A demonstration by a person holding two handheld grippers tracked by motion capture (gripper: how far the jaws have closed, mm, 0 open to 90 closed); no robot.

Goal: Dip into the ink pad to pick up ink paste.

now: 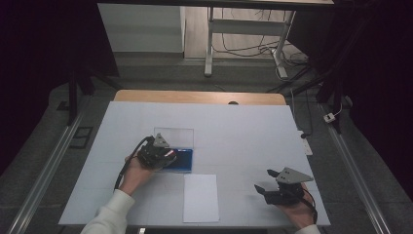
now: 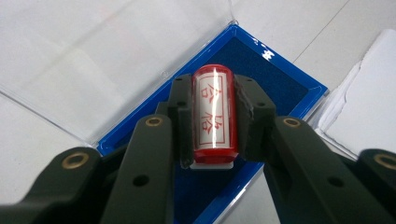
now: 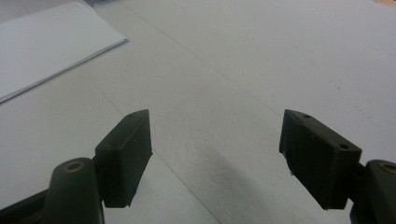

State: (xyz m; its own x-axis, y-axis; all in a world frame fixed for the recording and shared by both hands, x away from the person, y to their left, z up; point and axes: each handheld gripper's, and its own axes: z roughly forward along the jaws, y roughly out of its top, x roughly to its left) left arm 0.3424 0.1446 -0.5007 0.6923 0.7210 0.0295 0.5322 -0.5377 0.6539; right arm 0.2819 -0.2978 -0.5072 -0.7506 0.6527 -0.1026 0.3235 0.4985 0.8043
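Left claw [image 2: 212, 116] pinches 1 red stamp [image 2: 213, 114] over 1 blue ink pad [image 2: 289, 88]; right claw [image 3: 215, 154] spread.

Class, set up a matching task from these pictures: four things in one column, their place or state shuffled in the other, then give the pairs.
Things:
1. stamp
2. right claw
3. ink pad
4. paper

Place or state:
A. open, holding nothing
B. lying flat near the table's front edge
C. clamped in the left claw
D. blue, lid opened, under the stamp

Pairs: 1-C, 2-A, 3-D, 4-B
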